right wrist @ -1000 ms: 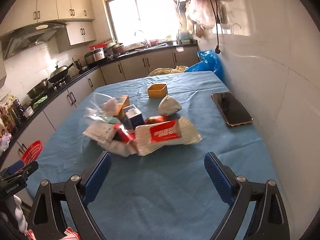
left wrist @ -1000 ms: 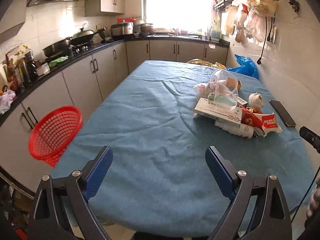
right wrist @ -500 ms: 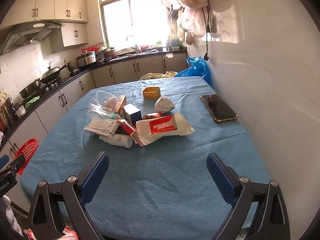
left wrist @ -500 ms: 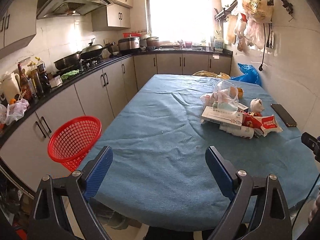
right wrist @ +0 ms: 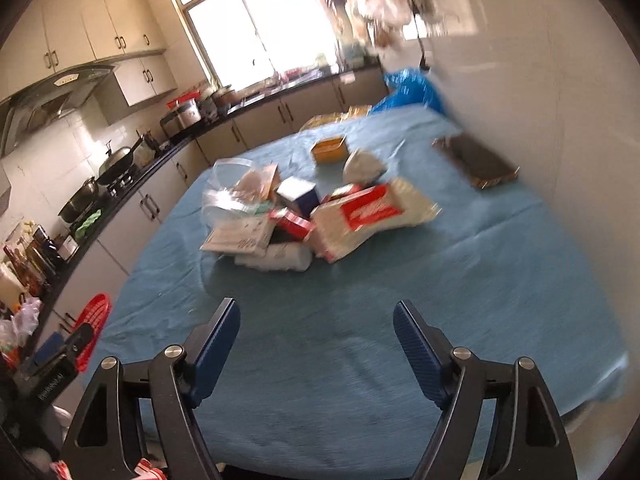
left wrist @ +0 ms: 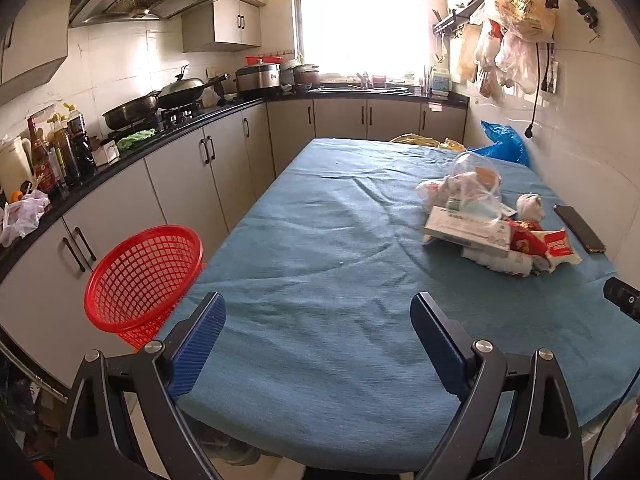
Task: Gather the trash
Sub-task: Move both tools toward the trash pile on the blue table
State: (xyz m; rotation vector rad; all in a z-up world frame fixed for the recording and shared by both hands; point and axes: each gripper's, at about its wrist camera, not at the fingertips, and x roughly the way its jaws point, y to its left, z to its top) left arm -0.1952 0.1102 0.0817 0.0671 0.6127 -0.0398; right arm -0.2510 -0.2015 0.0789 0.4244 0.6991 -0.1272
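Observation:
A pile of trash lies on the blue-covered table at its right side: a clear plastic bag, a white box, a red-and-white wrapper and a crumpled tissue. The right wrist view shows the same pile with a red-and-white wrapper and a small orange box. A red mesh basket stands left of the table. My left gripper is open and empty over the near table edge. My right gripper is open and empty, short of the pile.
A black phone lies near the right wall, also seen in the right wrist view. Kitchen counter with pans and bottles runs along the left. Bags hang on the right wall. A blue bag sits at the far table corner.
Both grippers have pulled back and risen from the table. The right view has tilted and blurred with motion, and its jaws stand a little narrower.

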